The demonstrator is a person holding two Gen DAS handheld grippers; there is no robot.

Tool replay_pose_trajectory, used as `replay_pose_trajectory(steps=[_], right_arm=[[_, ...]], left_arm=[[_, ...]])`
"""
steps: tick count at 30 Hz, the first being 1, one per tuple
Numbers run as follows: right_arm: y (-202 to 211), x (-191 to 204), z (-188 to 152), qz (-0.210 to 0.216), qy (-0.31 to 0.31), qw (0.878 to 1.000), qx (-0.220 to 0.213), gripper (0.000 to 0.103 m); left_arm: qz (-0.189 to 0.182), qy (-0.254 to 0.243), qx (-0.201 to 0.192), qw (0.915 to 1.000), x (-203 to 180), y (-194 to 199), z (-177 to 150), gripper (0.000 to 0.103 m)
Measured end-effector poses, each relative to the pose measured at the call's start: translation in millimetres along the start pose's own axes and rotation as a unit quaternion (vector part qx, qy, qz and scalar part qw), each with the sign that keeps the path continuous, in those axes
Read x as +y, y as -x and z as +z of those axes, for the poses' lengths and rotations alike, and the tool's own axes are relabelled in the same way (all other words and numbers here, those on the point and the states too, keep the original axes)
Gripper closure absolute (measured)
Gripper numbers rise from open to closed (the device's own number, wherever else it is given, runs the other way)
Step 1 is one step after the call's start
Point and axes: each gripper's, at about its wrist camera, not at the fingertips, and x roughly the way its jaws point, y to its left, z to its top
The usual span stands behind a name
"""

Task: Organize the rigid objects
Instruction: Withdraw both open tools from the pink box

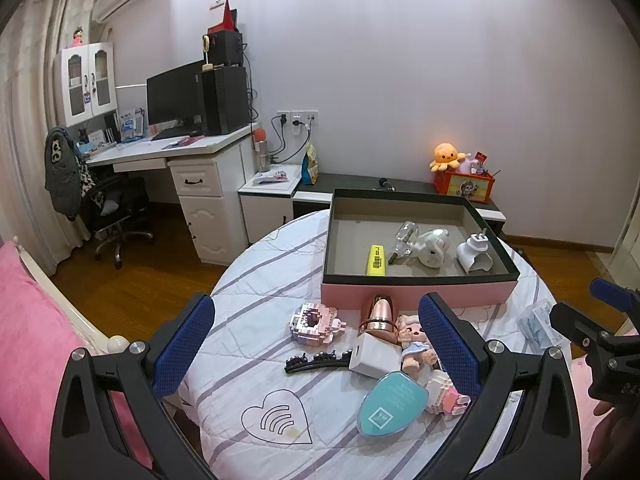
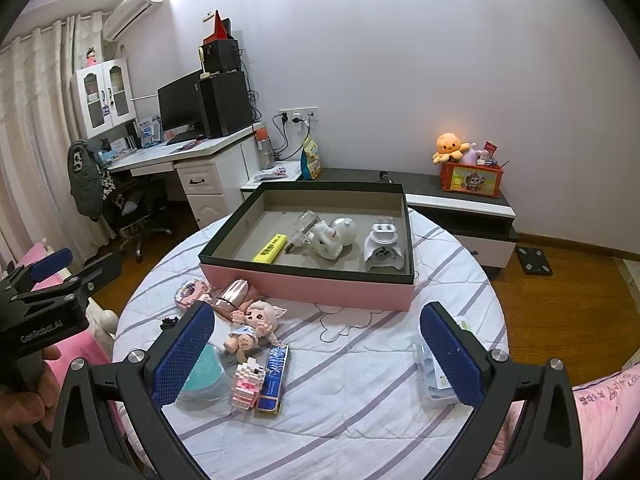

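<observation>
Box: the pink-sided box (image 1: 416,296) stands on the round quilt-covered counter (image 1: 256,280), straight ahead of both claws, beyond the loose things.
Already inside: a yellow highlighter (image 1: 376,260), a clear glass bottle (image 1: 404,240), a white figurine (image 1: 432,246) and a white plug adapter (image 1: 474,254), so the sorting looks partly done.
Left to sort: a pastel brick model (image 1: 314,322), a rose-gold cylinder (image 1: 378,314), a white charger cube (image 1: 372,360), a black hair clip (image 1: 316,360), a doll (image 1: 414,342), a teal heart-shaped case (image 1: 390,404) and a pink-and-white brick figure (image 1: 446,398), all between the left claw (image 1: 316,344) and the box.
Left claw: released, fingers wide apart, nothing between them, hovering above the pile.
Right claw: the right claw (image 2: 316,352) is likewise spread and empty, with bare quilt under it.
Only in the right view: a blue harmonica-like bar (image 2: 274,376) beside the brick figure, and a clear plastic packet (image 2: 434,376) behind the right finger.
Only in the left view: the hair clip in full and the charger cube.
Judgement: roughly a third done.
</observation>
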Motion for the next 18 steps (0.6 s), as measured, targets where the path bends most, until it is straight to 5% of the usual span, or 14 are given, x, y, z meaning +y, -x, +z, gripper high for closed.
replay_pose_trajectory(steps=[18], right_arm=[[1.2,-1.6,1.9,-0.018,-0.003,1.000,0.000,0.000]], left_arm=[[-0.002,-0.004,0.008,1.0000,-3.6,4.5,-7.2,0.000]])
